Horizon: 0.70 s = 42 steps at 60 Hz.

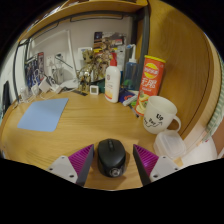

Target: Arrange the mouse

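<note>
A black computer mouse [111, 157] rests on the wooden desk [90, 118], standing between my two fingers. My gripper [112, 165] is open, its magenta pads [80, 162] flanking the mouse with a narrow gap of desk showing at each side. A light blue mouse pad [44, 114] lies flat on the desk, beyond the fingers and to the left.
A white mug [160, 116] with a drawn face stands to the right, a clear plastic cup [170, 148] nearer. Behind are a yellow chip can [152, 79], a white spray bottle [113, 76] and desk clutter. A wooden wall panel [185, 50] rises at right.
</note>
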Each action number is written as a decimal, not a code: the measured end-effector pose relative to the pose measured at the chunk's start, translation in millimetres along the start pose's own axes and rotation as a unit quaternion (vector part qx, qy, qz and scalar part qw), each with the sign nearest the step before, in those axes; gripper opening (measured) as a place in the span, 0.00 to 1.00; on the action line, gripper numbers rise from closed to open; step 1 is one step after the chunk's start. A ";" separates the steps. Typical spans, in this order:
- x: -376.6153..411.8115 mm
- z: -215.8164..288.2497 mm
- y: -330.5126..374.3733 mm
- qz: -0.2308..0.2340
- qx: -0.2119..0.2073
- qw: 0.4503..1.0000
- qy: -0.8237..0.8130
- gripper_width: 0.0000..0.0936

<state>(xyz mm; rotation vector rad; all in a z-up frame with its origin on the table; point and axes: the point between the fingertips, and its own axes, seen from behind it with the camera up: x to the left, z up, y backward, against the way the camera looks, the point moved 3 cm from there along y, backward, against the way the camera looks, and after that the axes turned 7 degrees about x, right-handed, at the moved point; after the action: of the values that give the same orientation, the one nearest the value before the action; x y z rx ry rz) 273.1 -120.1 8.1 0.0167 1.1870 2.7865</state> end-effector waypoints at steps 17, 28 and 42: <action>8.8 0.9 -3.8 0.019 -0.053 0.998 0.008 0.48; 8.2 -0.3 -3.3 0.014 -0.050 0.999 0.002 0.32; 10.5 40.7 23.2 -0.024 -0.050 0.998 0.003 0.31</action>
<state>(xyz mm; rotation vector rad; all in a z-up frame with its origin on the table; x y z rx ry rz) 262.7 -105.6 52.7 -0.0279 1.0322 2.8021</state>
